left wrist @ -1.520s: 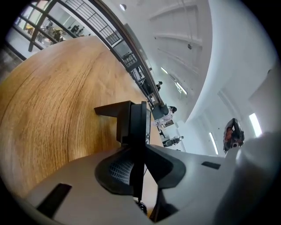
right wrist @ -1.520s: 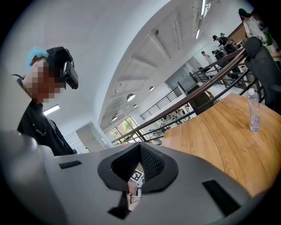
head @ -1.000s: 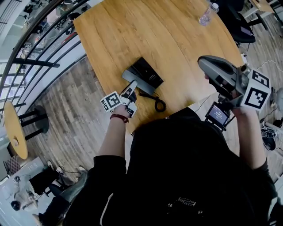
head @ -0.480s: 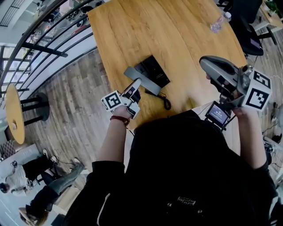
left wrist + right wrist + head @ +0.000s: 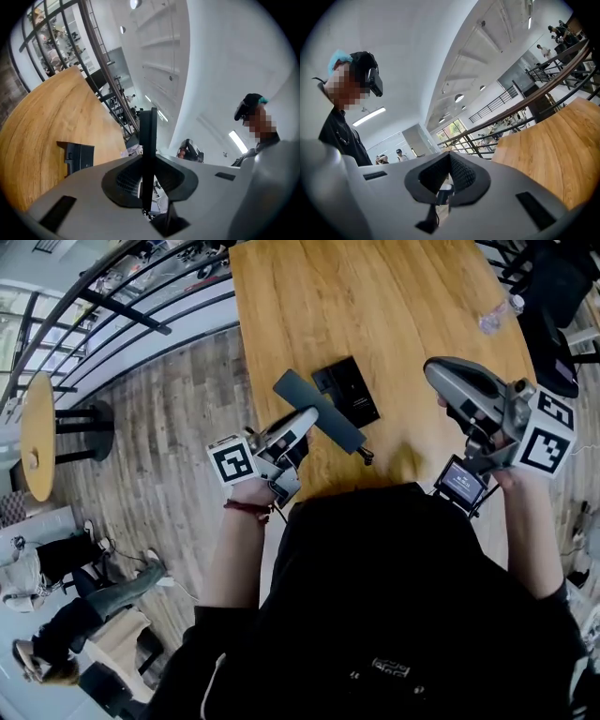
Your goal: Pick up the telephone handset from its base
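My left gripper (image 5: pixel 302 420) is shut on the dark telephone handset (image 5: pixel 323 413), which hangs lifted above the table's near edge, off its black base (image 5: pixel 349 390). In the left gripper view the handset (image 5: pixel 148 129) stands edge-on as a thin bar clamped between the pads of the left gripper (image 5: pixel 149 161), with the base (image 5: pixel 78 157) on the wooden table to the left. The cord's end (image 5: pixel 364 457) dangles from the handset. My right gripper (image 5: pixel 436 373) hovers at the right, away from the phone. Seen from its own camera, the right gripper (image 5: pixel 450 158) has jaws together and nothing between them.
The wooden table (image 5: pixel 394 306) carries a clear water bottle (image 5: pixel 495 315) at its far right. A metal railing (image 5: pixel 131 310) runs along the left, with a small round yellow table (image 5: pixel 37 432) and people below. A dark chair (image 5: pixel 562 282) stands at top right.
The left gripper has risen with the handset, lifting it clear of the base. The cord has come up off the table. The right gripper has shifted only slightly.
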`<action>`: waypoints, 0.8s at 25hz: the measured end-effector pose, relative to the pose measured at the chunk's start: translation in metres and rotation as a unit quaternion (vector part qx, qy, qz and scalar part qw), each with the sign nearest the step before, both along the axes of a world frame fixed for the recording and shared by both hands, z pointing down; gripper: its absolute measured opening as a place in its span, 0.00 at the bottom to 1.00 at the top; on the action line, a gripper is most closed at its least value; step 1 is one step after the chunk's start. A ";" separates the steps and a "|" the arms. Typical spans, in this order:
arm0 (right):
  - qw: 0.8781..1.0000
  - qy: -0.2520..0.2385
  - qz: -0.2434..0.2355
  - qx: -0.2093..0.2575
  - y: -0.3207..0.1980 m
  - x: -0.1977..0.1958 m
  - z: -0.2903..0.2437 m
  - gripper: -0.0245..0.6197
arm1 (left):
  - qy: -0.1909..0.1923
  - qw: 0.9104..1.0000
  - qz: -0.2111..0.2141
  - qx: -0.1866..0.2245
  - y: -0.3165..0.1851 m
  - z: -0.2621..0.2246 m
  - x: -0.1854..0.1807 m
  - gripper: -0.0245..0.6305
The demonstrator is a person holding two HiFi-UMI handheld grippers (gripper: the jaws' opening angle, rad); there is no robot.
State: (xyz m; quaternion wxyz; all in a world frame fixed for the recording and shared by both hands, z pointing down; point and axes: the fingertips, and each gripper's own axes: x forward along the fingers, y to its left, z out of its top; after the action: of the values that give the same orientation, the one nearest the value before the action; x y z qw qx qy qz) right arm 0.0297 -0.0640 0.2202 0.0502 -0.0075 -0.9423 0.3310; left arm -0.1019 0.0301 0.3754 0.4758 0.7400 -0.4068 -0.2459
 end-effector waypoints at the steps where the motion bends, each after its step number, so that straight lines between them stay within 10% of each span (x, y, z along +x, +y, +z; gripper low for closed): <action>1: 1.000 -0.002 -0.005 0.003 -0.001 -0.004 0.001 0.06 | -0.014 1.000 0.006 0.007 0.001 -0.007 0.001 0.16; 20: 0.997 -0.013 -0.059 0.040 0.005 -0.036 0.025 0.06 | -0.056 0.996 0.005 0.064 0.024 -0.078 0.018 0.16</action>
State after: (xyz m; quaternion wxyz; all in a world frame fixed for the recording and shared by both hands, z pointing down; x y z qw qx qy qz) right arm -0.0060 -0.0587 0.2448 0.0575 -0.0655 -0.9532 0.2895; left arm -0.0841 0.0537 0.2971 0.4051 0.7837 -0.4123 -0.2275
